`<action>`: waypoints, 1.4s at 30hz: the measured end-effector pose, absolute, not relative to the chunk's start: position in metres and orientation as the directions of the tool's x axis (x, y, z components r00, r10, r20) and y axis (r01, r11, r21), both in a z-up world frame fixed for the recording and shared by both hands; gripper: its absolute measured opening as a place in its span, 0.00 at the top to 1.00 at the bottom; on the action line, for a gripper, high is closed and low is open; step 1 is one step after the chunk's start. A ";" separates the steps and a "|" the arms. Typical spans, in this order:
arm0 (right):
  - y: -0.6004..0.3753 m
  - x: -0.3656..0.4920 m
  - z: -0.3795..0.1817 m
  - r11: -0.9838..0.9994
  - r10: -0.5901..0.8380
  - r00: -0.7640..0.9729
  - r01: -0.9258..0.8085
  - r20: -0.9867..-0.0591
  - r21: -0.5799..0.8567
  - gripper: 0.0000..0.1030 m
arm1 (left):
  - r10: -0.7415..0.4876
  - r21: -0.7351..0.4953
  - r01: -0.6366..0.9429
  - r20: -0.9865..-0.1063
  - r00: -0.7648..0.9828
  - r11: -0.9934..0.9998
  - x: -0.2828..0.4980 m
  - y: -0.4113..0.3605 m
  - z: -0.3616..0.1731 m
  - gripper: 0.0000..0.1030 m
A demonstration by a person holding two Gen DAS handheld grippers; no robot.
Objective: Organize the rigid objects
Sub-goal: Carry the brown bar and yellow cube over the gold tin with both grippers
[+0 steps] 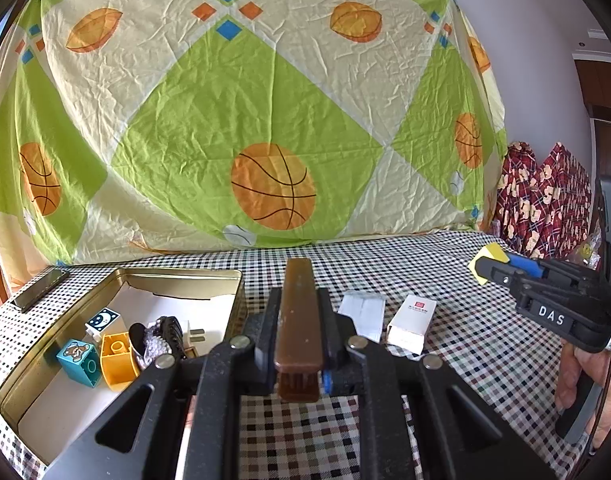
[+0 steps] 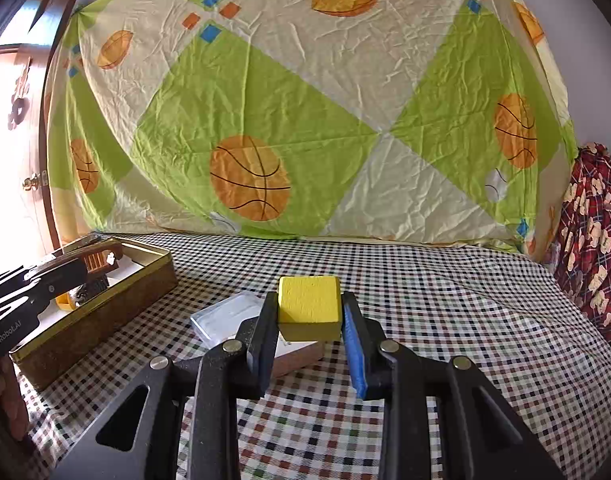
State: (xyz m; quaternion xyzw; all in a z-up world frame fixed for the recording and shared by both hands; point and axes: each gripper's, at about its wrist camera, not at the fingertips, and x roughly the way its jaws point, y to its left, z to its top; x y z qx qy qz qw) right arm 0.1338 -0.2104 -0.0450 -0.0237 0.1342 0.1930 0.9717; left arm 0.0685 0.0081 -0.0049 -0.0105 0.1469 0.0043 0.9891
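Note:
My left gripper point(image 1: 299, 300) is shut on a brown comb point(image 1: 299, 312) and holds it above the checked table, just right of the gold tin tray point(image 1: 177, 276). The tray holds a blue toy block point(image 1: 79, 362), a yellow block point(image 1: 117, 360), a moon block point(image 1: 102, 320), a black hair clip point(image 1: 161, 340) and a white plug point(image 1: 193, 336). My right gripper point(image 2: 309, 304) is shut on a yellow cube point(image 2: 309, 306), held above the table; it also shows in the left wrist view point(image 1: 490, 264). In the right wrist view the comb point(image 2: 97, 258) hangs over the tray point(image 2: 93, 320).
A white box point(image 1: 411, 322) and a clear flat packet point(image 1: 363, 314) lie on the table right of the tray. A dark phone point(image 1: 39, 289) lies at the far left. A basketball-print sheet point(image 1: 265, 120) hangs behind the table. Red patterned cloth point(image 1: 545, 196) sits at the right.

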 end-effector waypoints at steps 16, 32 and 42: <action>-0.176 0.119 -0.046 0.893 0.431 0.862 -0.451 -0.266 -0.014 0.68 | 0.014 -0.051 -0.028 -0.269 0.963 0.998 0.046 0.022 -0.004 0.86; -0.134 0.107 -0.043 0.855 0.490 0.832 -0.517 -0.260 -0.042 0.68 | 0.012 -0.106 -0.040 -0.255 0.967 0.994 0.032 0.039 -0.004 0.86; -0.114 0.101 -0.043 0.840 0.507 0.821 -0.539 -0.261 -0.062 0.68 | 0.028 -0.125 -0.062 -0.255 0.966 0.990 0.027 0.054 -0.003 0.86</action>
